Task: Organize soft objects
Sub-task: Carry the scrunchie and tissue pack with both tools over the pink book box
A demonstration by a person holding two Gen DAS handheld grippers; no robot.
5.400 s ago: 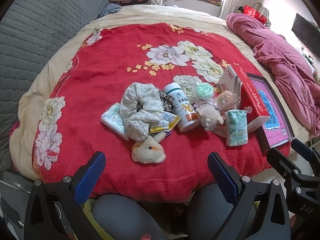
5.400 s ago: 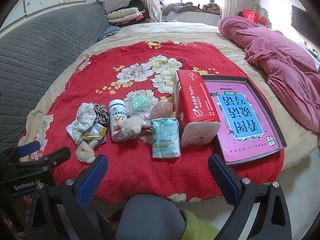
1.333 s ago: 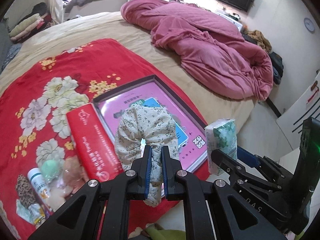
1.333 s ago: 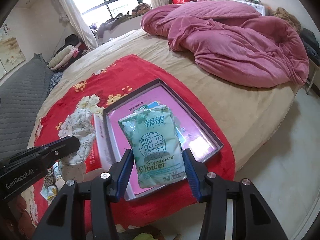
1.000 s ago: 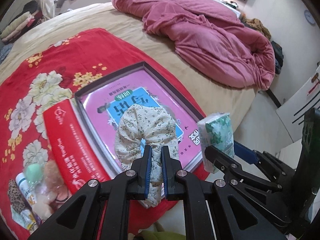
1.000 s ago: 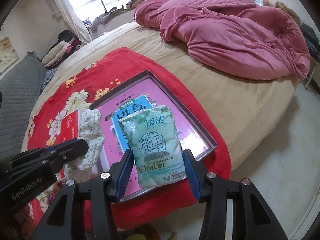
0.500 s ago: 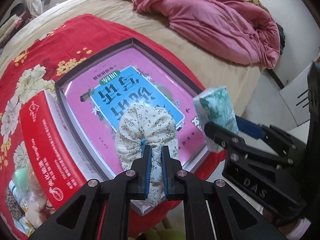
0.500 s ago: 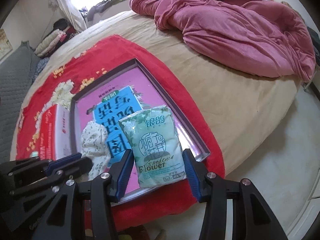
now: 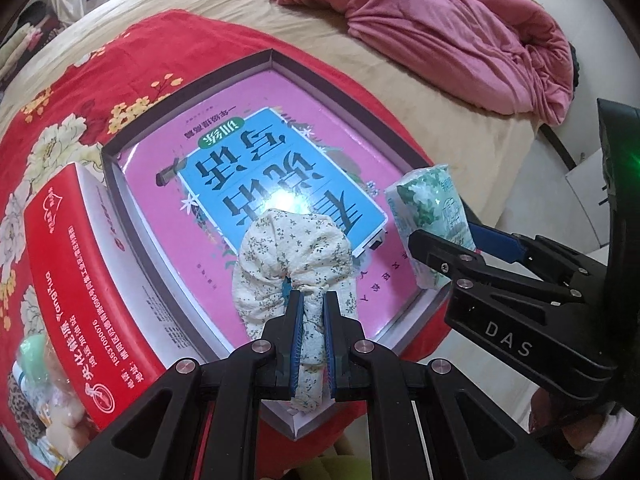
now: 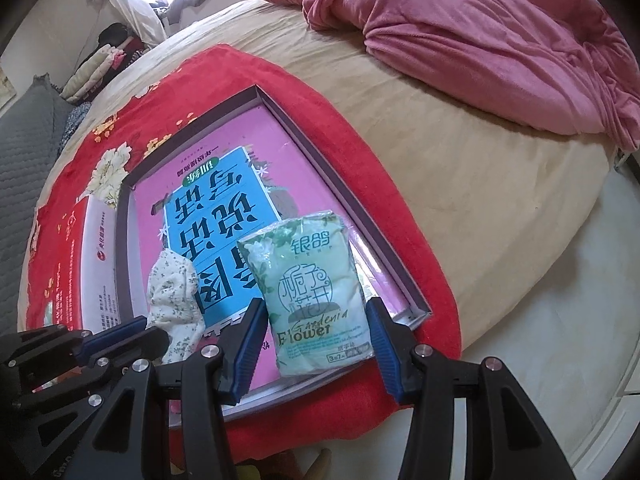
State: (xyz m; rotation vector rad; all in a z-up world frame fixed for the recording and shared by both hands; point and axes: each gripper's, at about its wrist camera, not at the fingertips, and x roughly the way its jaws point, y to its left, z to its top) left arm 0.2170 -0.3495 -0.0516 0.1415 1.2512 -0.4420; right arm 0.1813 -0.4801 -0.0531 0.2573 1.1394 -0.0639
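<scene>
My left gripper [image 9: 311, 304] is shut on a white floral fabric scrunchie [image 9: 294, 252] and holds it over the near end of the pink open box [image 9: 276, 60]. The scrunchie also shows in the right wrist view [image 10: 174, 300]. My right gripper [image 10: 316, 320] is shut on a green tissue pack [image 10: 316, 292] and holds it over the box's near right corner [image 10: 416, 304]. The pack also shows in the left wrist view [image 9: 434, 216]. A few other small items [image 9: 36, 396] lie at the far left on the red blanket.
A red tissue box [image 9: 76, 280] stands against the pink box's left side. The red flowered blanket [image 9: 132, 60] covers the beige bed [image 10: 480, 184]. A heaped pink quilt [image 10: 480, 32] lies at the back right. The floor [image 10: 560, 360] is at the right.
Both grippers have come lower and closer over the pink box with their loads. The scrunchie and tissue pack now hang over its near end.
</scene>
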